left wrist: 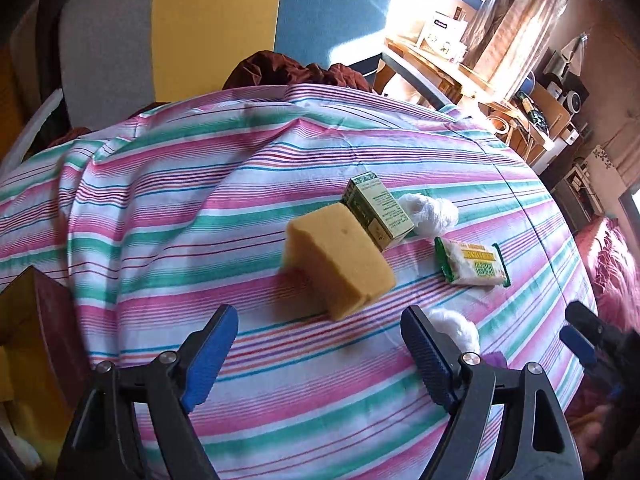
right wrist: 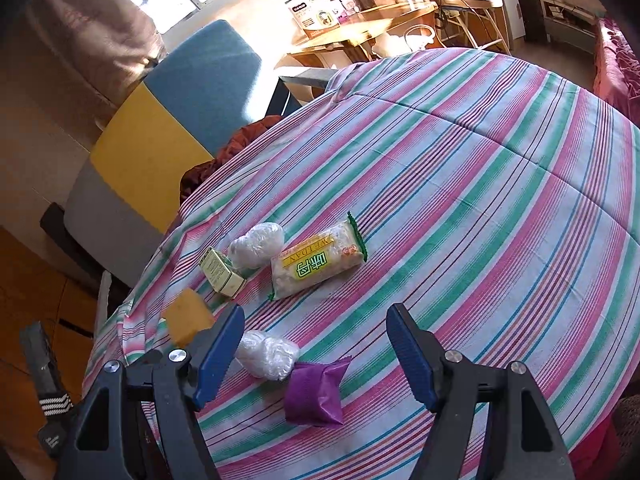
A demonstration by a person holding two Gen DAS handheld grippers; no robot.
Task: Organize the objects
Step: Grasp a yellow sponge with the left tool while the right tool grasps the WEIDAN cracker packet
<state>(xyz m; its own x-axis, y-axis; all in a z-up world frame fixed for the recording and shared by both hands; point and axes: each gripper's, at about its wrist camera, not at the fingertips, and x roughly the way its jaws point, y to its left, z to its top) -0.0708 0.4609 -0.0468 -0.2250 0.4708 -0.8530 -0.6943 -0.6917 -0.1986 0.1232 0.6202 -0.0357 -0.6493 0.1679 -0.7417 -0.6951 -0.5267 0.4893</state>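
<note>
Left hand-held gripper: jaws wide, nothing between the blue pads. The yellow rectangular foam sponge sits just ahead of its tips, blurred, looks off the cloth with a shadow under it; can't tell if it touches anything. Right hand-held gripper: jaws also wide, empty. Surface is a pink, green and white striped cloth-covered desk. On it, clustered near the left-side edge in the right wrist view: small green-and-white cardboard box lying on its side, a white crinkled plastic-wrapped ball touching the box, and a clear snack packet with yellow-green label just beside both. Nearer the right gripper: a second white plastic-wrapped lump touching a purple foil pouch, both between and slightly below its fingertips in view. In the left wrist view the right gripper shows at the right edge.
</note>
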